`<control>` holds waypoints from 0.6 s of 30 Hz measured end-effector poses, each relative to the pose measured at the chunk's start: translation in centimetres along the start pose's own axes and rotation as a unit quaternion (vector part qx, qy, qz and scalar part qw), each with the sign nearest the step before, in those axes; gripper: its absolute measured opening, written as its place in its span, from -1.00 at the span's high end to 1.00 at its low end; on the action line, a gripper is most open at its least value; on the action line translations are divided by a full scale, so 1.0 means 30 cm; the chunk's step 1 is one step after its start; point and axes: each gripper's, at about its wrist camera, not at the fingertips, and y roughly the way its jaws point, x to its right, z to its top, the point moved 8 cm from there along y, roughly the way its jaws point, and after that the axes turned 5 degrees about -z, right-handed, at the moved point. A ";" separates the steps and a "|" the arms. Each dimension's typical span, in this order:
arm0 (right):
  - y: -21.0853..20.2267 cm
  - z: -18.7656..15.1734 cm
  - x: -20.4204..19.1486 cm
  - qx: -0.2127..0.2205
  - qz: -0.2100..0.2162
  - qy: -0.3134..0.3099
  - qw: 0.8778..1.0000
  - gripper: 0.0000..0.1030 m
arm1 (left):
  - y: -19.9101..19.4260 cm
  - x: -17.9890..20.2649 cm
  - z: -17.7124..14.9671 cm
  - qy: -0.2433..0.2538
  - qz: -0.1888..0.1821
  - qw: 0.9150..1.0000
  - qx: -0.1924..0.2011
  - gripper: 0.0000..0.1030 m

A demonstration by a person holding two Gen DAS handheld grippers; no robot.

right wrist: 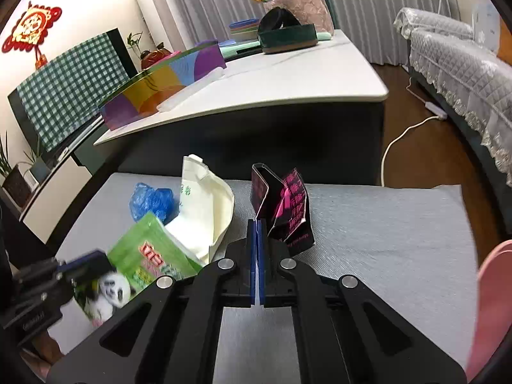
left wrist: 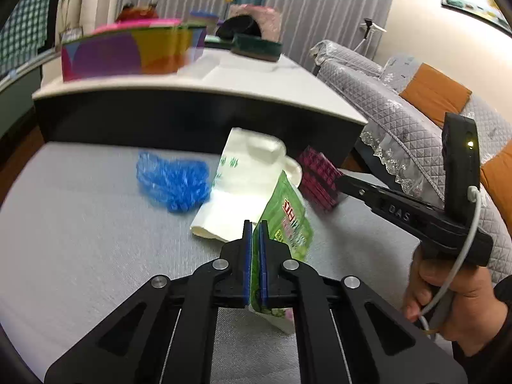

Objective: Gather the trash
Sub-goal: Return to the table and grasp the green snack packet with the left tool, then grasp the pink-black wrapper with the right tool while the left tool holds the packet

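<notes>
Left gripper: fingers clenched on the green wrapper, which stood on edge between the blue pads, its lower end showing below them.
Green wrapper, right view: tilted, held at its lower left by the left gripper; a panda print showed on its face.
Right gripper: fingers clenched with only a thin slit between the pads; the black-and-pink wrapper stood at the fingertips, its edge against them. Whether it was pinched, I could not tell.
Right gripper, left view: its tip met the black-and-pink wrapper; a hand gripped the handle, a white cable running past it.
White bag: lay crumpled on the grey cloth, between the two wrappers, touching the green one.
Blue plastic: a crumpled wad on the cloth, just beside the bag, on its left.
Table: white-topped, dark-sided, behind the cloth; it carried a multicoloured box and a green basket.
Sofa: grey quilted cover, on the right.
</notes>
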 end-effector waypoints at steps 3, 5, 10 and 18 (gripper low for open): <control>-0.051 -0.008 0.003 -0.003 -0.008 -0.012 1.000 0.98 | -0.013 0.026 0.004 0.008 -0.010 1.000 -0.004 0.92; -0.086 -0.015 0.002 -0.003 -0.014 -0.022 1.000 0.98 | -0.011 0.040 -0.011 0.007 -0.017 1.000 -0.014 0.92; -0.190 -0.060 0.018 -0.004 -0.031 -0.038 0.999 0.98 | -0.011 0.092 -0.053 0.025 -0.029 0.999 -0.028 0.89; -0.336 -0.093 0.043 -0.006 -0.045 -0.048 0.998 0.98 | -0.050 0.150 -0.061 0.066 -0.015 0.998 -0.019 0.96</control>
